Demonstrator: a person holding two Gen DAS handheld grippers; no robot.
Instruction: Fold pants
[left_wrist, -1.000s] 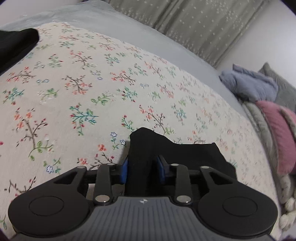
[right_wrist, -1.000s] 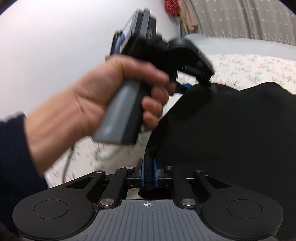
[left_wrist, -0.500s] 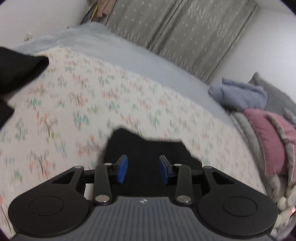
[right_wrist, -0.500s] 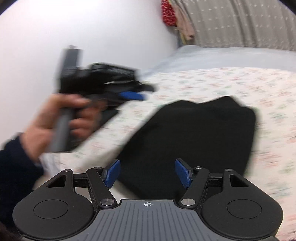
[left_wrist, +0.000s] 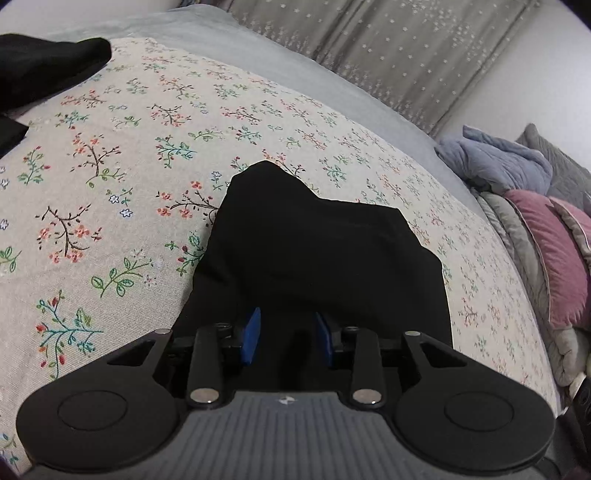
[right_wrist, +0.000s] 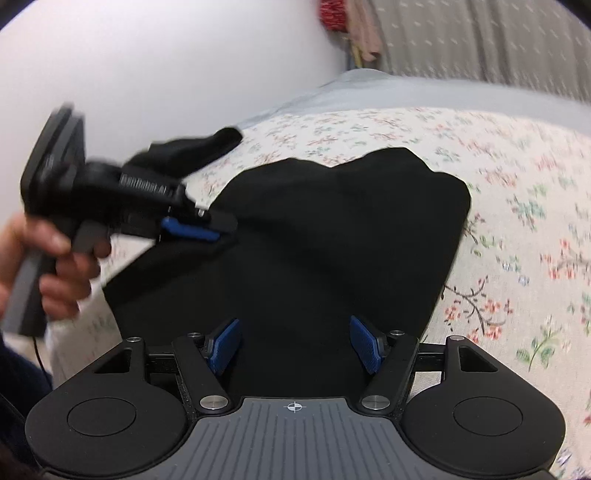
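The black pants lie folded in a compact bundle on the floral bedspread; they also show in the right wrist view. My left gripper is open, its blue pads either side of the near edge of the pants, holding nothing. It also appears from the side in the right wrist view, at the bundle's left edge. My right gripper is wide open just over the near edge of the pants, holding nothing.
More black cloth lies at the far left of the bed. Blue, grey and pink pillows and blankets are piled at the right. A grey sheet and curtains lie beyond. A white wall stands on the left.
Both grippers were shut on the pants a second ago; both have opened and let go. The pants now lie flat on the bed, and the left gripper has lowered to the bundle's edge.
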